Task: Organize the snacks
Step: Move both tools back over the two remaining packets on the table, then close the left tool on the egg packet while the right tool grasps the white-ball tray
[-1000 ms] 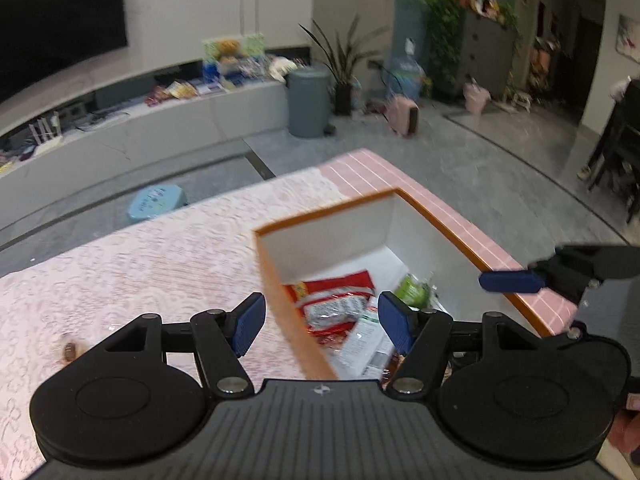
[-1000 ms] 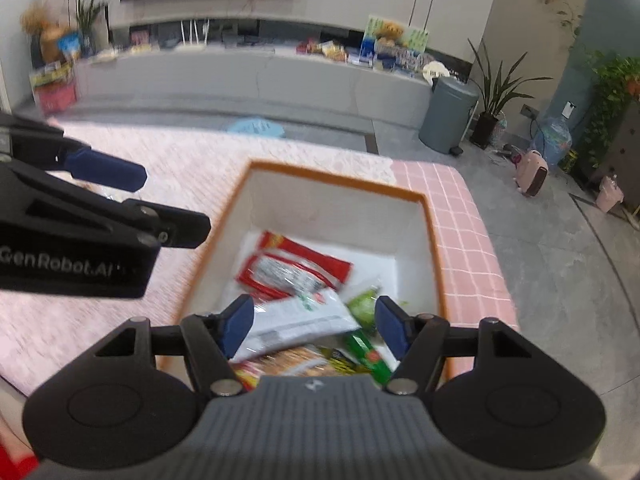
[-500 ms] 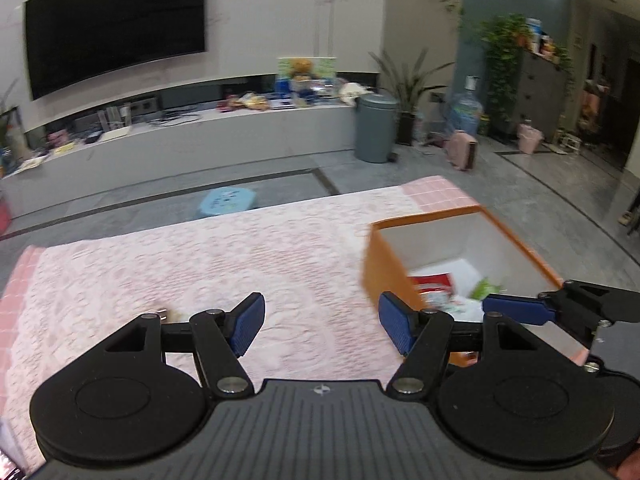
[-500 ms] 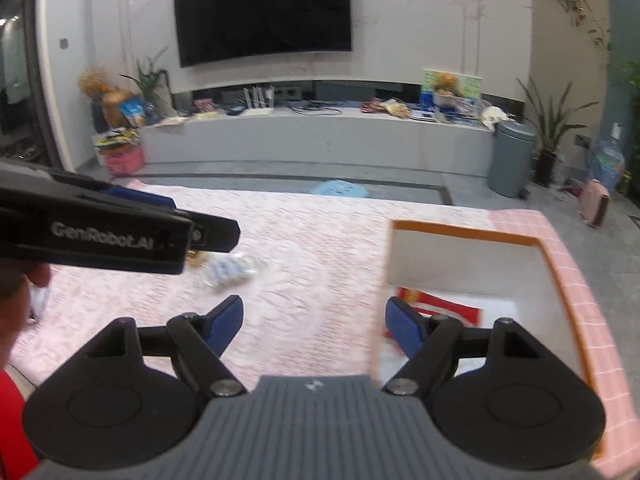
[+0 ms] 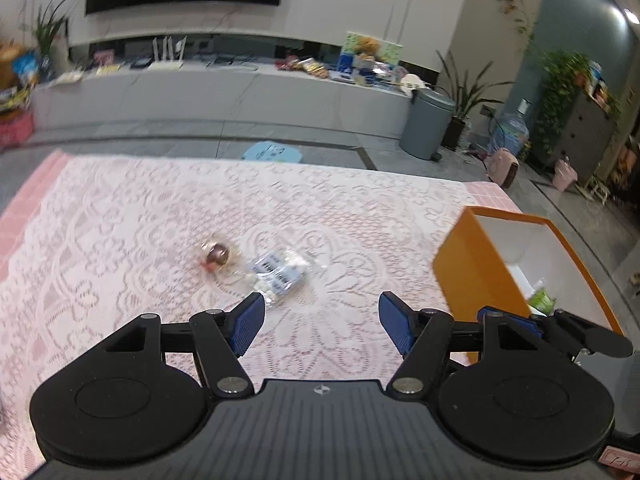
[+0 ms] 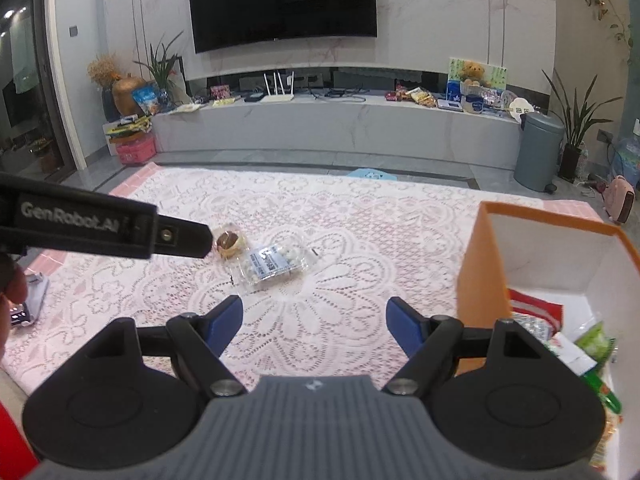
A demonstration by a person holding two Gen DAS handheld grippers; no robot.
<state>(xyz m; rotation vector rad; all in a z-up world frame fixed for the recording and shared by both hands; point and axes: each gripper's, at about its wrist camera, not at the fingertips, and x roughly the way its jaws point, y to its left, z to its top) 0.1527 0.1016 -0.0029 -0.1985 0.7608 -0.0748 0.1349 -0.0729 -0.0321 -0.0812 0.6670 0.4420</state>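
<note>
Clear packet of white candies (image 5: 280,272) lies flat on the lace tablecloth (image 5: 120,240), mid-table. Just left of it, touching or nearly so, sits a small round brown wrapped sweet (image 5: 216,255); contact cannot be resolved because of blur.

Left gripper (image 5: 320,322): held above the cloth, pointing toward the far side, fingers spread wide, nothing between them. The candy packet sits just beyond the left fingertip (image 5: 248,320), apart from it.

Right gripper (image 6: 314,320): same forward pose, fingers wide apart, empty. Packet (image 6: 274,266) lies ahead of the gap, slightly left of centre, not touching either finger.

Orange box (image 6: 480,280), white inside, stands at the right edge of the table, well apart from the packet. It holds a red packet (image 6: 536,310), green packets (image 6: 596,340) and other wrappers near the right-hand wall.

Far behind: TV (image 6: 282,2) over a long low cabinet (image 6: 340,128).
</note>
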